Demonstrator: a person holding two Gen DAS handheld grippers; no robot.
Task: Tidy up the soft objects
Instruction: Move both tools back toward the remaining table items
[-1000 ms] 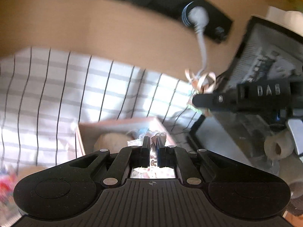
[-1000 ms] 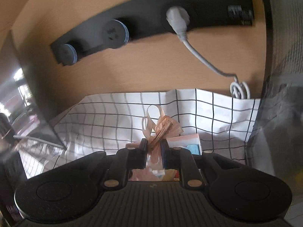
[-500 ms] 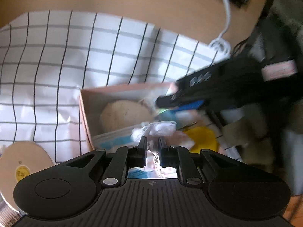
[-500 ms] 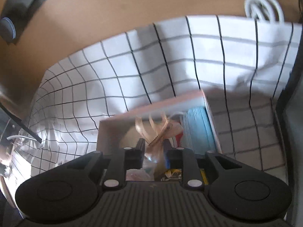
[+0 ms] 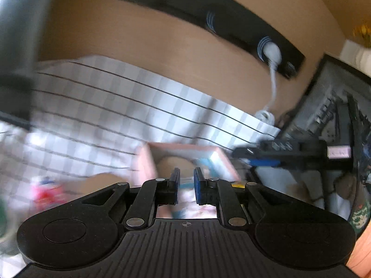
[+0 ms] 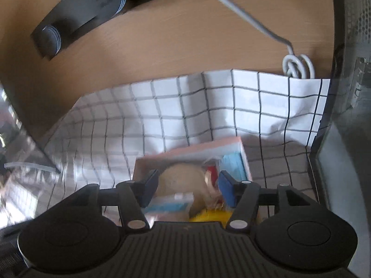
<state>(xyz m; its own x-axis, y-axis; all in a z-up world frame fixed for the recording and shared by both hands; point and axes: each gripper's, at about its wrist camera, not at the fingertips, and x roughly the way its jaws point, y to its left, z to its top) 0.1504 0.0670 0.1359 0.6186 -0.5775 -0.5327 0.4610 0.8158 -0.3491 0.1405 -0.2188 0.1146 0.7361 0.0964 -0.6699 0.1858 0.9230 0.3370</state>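
Left wrist view: the left gripper (image 5: 185,180) hovers above a pink box (image 5: 145,164) on the checked cloth (image 5: 111,115), its jaws a narrow gap apart with nothing gripped between them. Right wrist view: the right gripper (image 6: 185,188) hangs over the same pink box (image 6: 204,147), jaws opening and nothing pinched, above a beige round cushion (image 6: 183,178), blue packet (image 6: 233,162) and yellow item (image 6: 211,216) lying inside.

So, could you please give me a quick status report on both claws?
Right claw opening over pink box, nothing pinched. Left claw narrow, empty. Ribbon bundle in box. Nothing blocking.
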